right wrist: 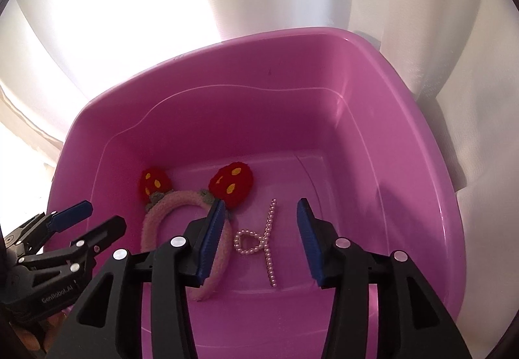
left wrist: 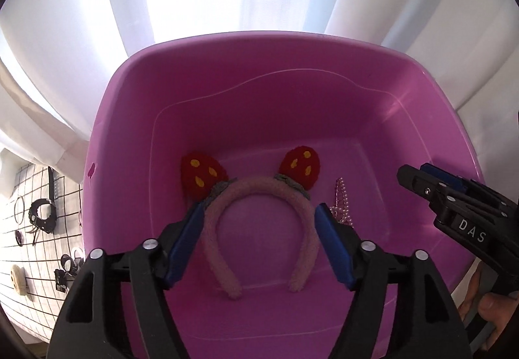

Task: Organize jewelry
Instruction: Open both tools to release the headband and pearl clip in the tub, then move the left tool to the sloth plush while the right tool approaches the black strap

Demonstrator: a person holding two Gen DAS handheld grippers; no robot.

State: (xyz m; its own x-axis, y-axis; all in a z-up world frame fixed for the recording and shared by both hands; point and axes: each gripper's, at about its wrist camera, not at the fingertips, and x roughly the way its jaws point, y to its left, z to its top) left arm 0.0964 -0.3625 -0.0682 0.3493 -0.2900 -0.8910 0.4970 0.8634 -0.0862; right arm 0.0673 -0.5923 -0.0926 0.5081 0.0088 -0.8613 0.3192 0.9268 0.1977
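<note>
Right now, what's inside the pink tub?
A fuzzy headband with two strawberry ears, and a pearl clip beside it. The hand-held grippers hide part of the tub floor.

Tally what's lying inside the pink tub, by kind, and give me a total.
Inside the pink tub:
Fuzzy pink headband with red strawberry ears: 1
Pearl bead piece: 1
Total: 2

One pink tub (right wrist: 405, 106), one strawberry headband (right wrist: 152, 222), one pearl piece (right wrist: 267, 239), perhaps a hair clip
</note>
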